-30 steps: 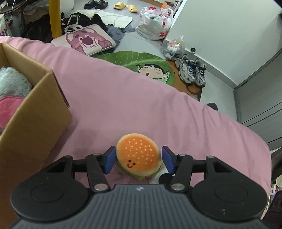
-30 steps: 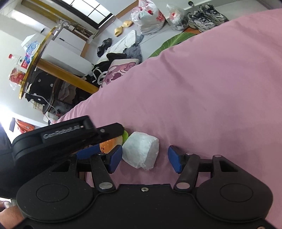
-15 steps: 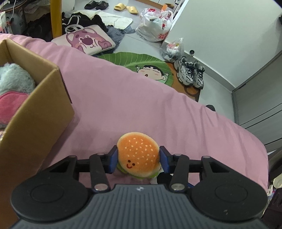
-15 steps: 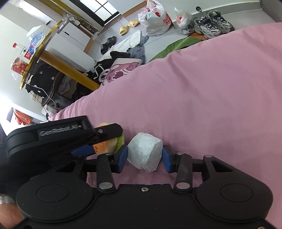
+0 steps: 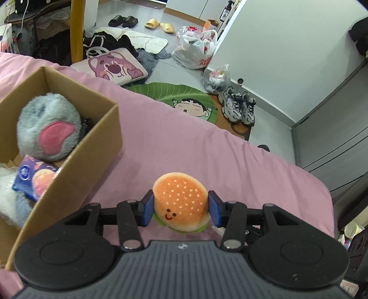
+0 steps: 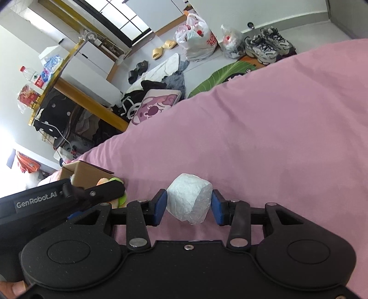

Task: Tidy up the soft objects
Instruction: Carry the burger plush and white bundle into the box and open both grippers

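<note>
Burger plush (image 5: 180, 202) clamped in left hand-held gripper (image 5: 180, 208); white wrapped bundle (image 6: 189, 200) pinched in right hand-held gripper (image 6: 189, 207).

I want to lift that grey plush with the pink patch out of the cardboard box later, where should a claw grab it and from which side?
Take the grey plush from above, through the open top of the cardboard box, closing across its rounded upper bulge. The box's walls block its sides, and its lower part rests against a purple packet, so only the top is free. The fur looks soft, so it should probably compress.

Grey floor (image 5: 188, 76) and pale walls (image 5: 287, 46) surround the pink bed (image 6: 264, 119). A wood-edged table (image 6: 76, 89) stands by a bright window (image 6: 138, 20).
</note>
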`<action>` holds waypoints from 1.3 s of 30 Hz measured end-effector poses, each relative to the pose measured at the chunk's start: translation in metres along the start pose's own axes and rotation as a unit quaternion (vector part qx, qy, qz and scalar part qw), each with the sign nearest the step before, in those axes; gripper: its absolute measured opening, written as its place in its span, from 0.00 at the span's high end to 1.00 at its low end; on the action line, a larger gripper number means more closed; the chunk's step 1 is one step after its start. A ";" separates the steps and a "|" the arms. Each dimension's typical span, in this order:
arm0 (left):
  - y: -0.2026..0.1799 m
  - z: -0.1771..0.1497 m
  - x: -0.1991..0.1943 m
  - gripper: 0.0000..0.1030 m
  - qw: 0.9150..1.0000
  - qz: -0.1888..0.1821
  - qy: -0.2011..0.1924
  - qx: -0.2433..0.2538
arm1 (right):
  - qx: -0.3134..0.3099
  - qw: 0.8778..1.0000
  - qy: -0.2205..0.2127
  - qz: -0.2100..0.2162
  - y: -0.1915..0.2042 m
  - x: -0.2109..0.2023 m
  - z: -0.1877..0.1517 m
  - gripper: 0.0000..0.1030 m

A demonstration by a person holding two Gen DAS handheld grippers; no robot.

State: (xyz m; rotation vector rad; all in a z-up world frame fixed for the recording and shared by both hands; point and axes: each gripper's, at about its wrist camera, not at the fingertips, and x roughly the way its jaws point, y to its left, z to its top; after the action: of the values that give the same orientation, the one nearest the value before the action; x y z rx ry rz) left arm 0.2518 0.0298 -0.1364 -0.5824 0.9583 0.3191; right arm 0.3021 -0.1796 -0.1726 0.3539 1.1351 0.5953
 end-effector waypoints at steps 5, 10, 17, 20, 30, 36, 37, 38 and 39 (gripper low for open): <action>0.007 -0.005 -0.027 0.54 1.000 -0.013 -0.014 0.000 | -0.010 1.000 -0.015 0.007 0.013 -0.020 -0.007 0.60; 0.021 -0.007 -0.056 0.54 0.999 -0.023 -0.033 -0.007 | -0.029 0.999 -0.027 0.015 0.031 -0.036 -0.009 0.60; 0.049 -0.003 -0.090 0.54 0.998 -0.021 -0.060 -0.021 | -0.068 0.997 -0.040 0.021 0.071 -0.049 -0.009 0.60; 0.065 0.001 -0.102 0.54 0.997 -0.015 -0.071 -0.032 | -0.079 0.996 -0.044 0.025 0.086 -0.052 -0.010 0.60; 0.119 0.010 -0.129 0.54 0.993 0.004 -0.092 -0.078 | -0.110 0.992 -0.048 0.042 0.141 -0.048 -0.017 0.60; 0.144 0.017 -0.135 0.54 0.990 0.012 -0.101 -0.103 | -0.125 0.990 -0.043 0.046 0.168 -0.040 -0.022 0.60; 0.147 0.017 -0.136 0.54 0.989 0.014 -0.102 -0.107 | -0.127 0.990 -0.043 0.046 0.172 -0.039 -0.022 0.60; 0.149 0.018 -0.135 0.54 0.988 0.016 -0.103 -0.110 | -0.128 0.990 -0.041 0.046 0.175 -0.037 -0.022 0.60; 0.153 0.019 -0.135 0.54 0.988 0.017 -0.102 -0.115 | -0.130 0.990 -0.040 0.046 0.178 -0.035 -0.023 0.60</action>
State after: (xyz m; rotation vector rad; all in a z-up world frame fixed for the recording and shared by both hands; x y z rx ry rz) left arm 0.1143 0.1638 -0.0643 -0.7287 0.7388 0.5139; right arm 0.2242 -0.0601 -0.0575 0.2043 0.9548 0.7931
